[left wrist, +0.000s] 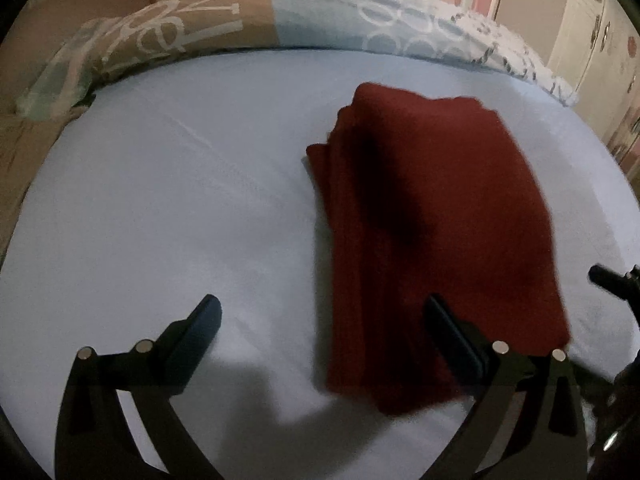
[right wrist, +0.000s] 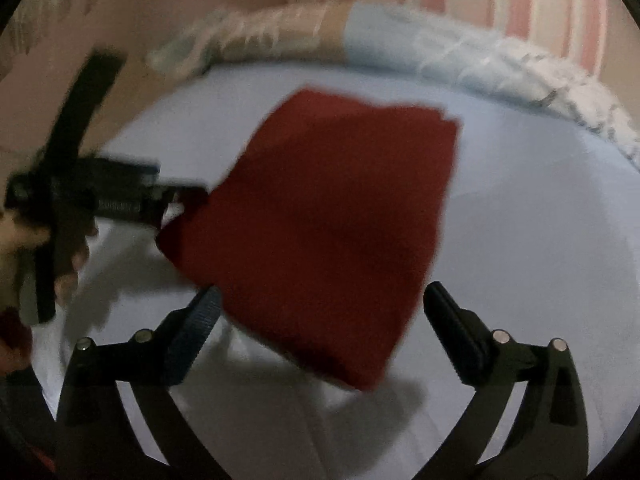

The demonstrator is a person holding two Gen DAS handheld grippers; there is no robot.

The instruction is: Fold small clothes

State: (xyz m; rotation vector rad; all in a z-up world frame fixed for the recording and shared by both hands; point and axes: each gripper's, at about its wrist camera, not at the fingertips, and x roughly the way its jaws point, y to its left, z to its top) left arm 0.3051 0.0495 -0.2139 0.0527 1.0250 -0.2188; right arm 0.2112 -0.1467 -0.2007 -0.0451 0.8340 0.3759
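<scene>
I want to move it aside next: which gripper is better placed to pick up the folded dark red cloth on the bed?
Probably right: the open right gripper frames the folded dark red cloth; the left gripper sits mostly beside it.

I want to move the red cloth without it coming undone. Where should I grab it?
Probably the thick stacked fold edge of the folded red cloth, on its left side in the left wrist view. Slide one finger of the open left gripper under from the bare sheet, pinching all layers together.

The dark red garment [left wrist: 436, 216] lies folded into a thick, roughly rectangular stack. It rests flat on the pale blue sheet [left wrist: 168, 200], its layered edges showing along one side.
</scene>
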